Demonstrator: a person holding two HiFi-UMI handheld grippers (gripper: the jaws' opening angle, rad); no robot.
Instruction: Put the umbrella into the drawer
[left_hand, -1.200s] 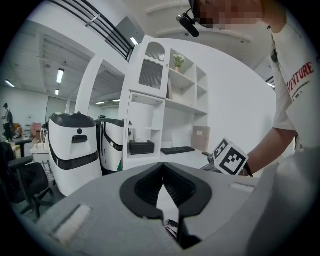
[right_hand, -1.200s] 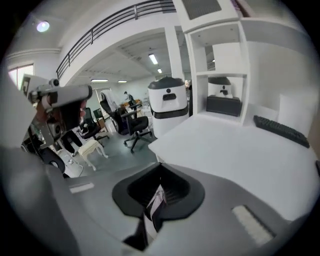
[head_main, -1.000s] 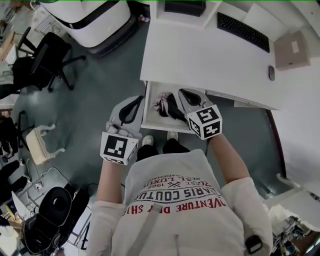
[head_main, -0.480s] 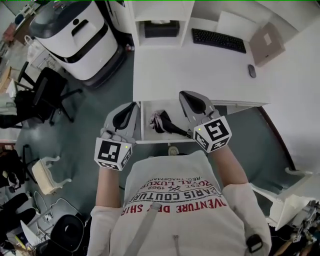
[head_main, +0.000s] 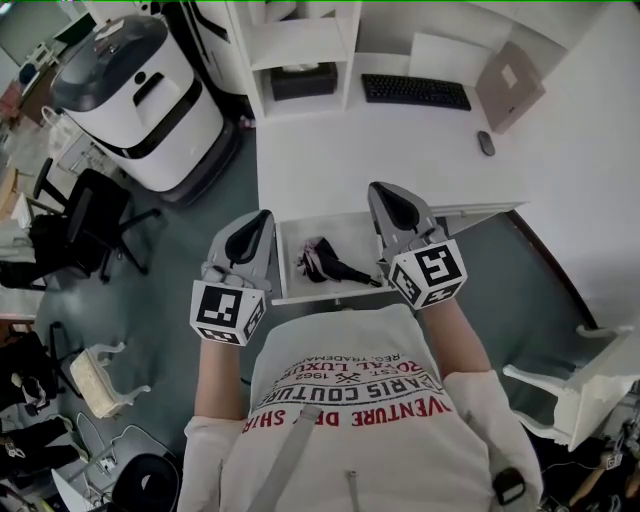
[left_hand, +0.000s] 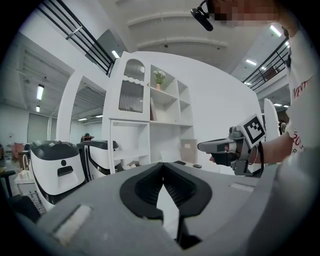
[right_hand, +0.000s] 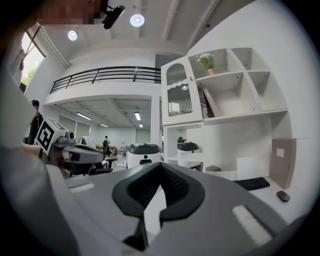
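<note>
White desk took up the middle of an open office with a grey-green floor. A keyboard, a mouse and a brown board sat toward the desk's back. White shelves rose at its left end, with a dark box in one cubby. A big white machine with a dark band stood on the floor to the left, and a black chair stood near it. Under the desk's front edge the drawer stood pulled out. The folded umbrella lay inside it, touching neither gripper. The left gripper hung just left of the drawer, and the right gripper hung over its right end. Both pointed about level, each with jaws clenched together on nothing.
</note>
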